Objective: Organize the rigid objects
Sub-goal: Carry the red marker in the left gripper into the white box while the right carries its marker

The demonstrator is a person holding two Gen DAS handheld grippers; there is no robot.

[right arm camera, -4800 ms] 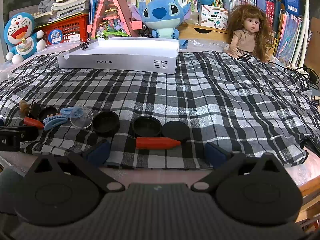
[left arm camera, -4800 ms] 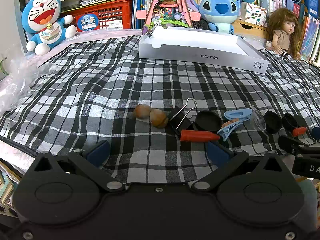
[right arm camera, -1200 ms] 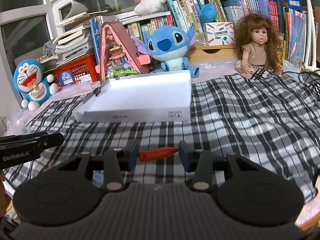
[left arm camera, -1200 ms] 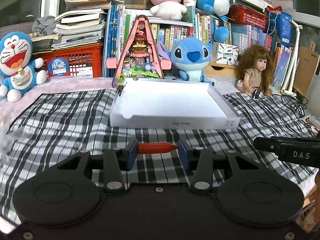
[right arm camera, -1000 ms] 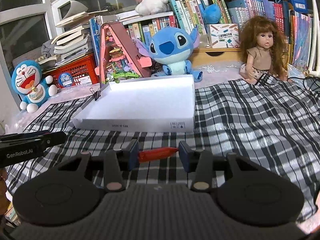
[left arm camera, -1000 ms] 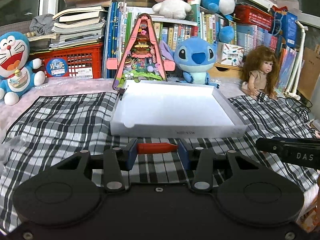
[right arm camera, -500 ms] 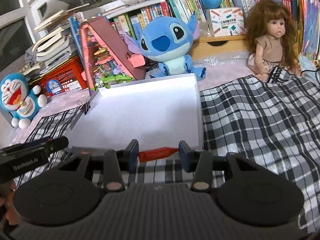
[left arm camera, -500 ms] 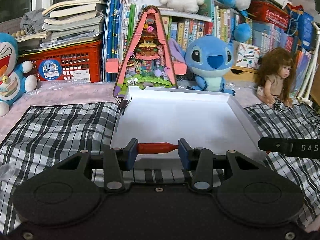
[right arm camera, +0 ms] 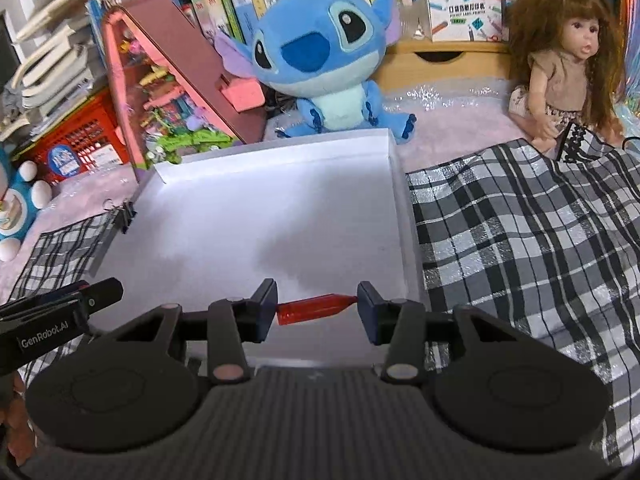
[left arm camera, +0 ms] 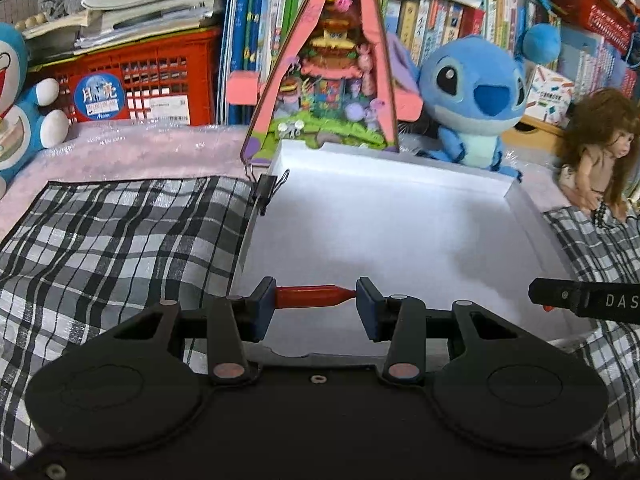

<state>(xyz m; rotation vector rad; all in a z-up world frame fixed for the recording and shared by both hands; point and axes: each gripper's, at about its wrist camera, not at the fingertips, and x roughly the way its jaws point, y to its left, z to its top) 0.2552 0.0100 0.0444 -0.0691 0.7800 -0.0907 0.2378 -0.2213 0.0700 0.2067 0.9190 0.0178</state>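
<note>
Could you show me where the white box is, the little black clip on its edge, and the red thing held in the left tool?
white box (left arm camera: 400,232), left wrist view, bare floor of the box.
black clip (left arm camera: 267,188), left wrist view, the clip's black body.
red piece (left arm camera: 310,296), left wrist view, middle of its body.

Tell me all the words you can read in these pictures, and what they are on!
"DAS": on the right gripper's black side; the rest runs off the picture.
"GenRobot.AI": on the left gripper's black side.
Red crate's round sticker, book spines and pencil box: too small or blurred.
</note>
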